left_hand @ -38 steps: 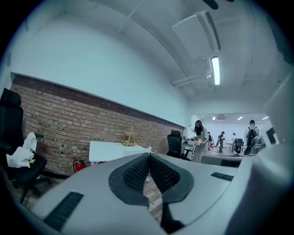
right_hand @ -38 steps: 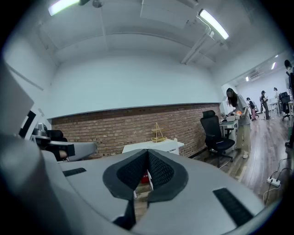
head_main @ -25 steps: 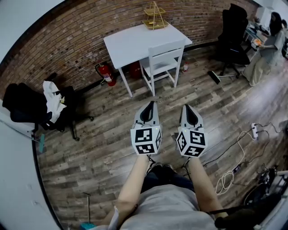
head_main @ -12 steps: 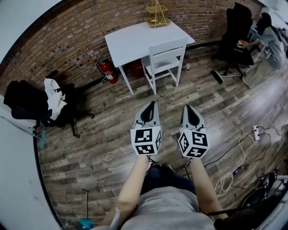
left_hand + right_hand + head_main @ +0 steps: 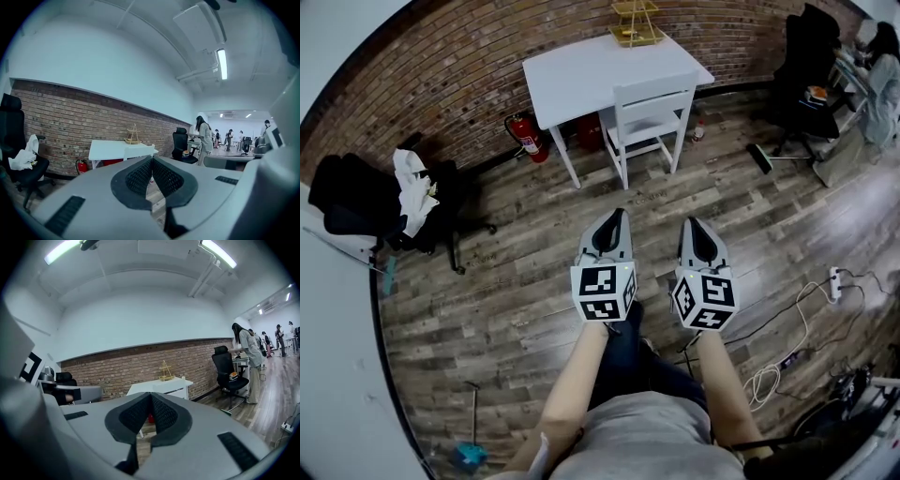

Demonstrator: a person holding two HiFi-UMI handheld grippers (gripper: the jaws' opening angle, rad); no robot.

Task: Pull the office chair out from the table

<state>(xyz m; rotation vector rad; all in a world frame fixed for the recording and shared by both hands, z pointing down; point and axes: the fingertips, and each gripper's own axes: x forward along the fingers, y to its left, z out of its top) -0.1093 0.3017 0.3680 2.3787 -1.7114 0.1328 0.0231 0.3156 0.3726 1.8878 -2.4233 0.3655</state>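
Chair (image 5: 649,117) seat partly hidden under the white tabletop (image 5: 572,80); in both gripper views the fingers cover most of it. White, straight-backed, pushed in near the brick wall (image 5: 441,84). Open wooden floor (image 5: 534,272) separates it from the left gripper (image 5: 617,215) and right gripper (image 5: 687,223), whose fingers are pressed together, holding nothing.

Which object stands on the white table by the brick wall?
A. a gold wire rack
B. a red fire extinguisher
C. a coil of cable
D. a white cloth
A: the gold wire rack stands on the white table near the wall, while the fire extinguisher stands on the floor beside it.
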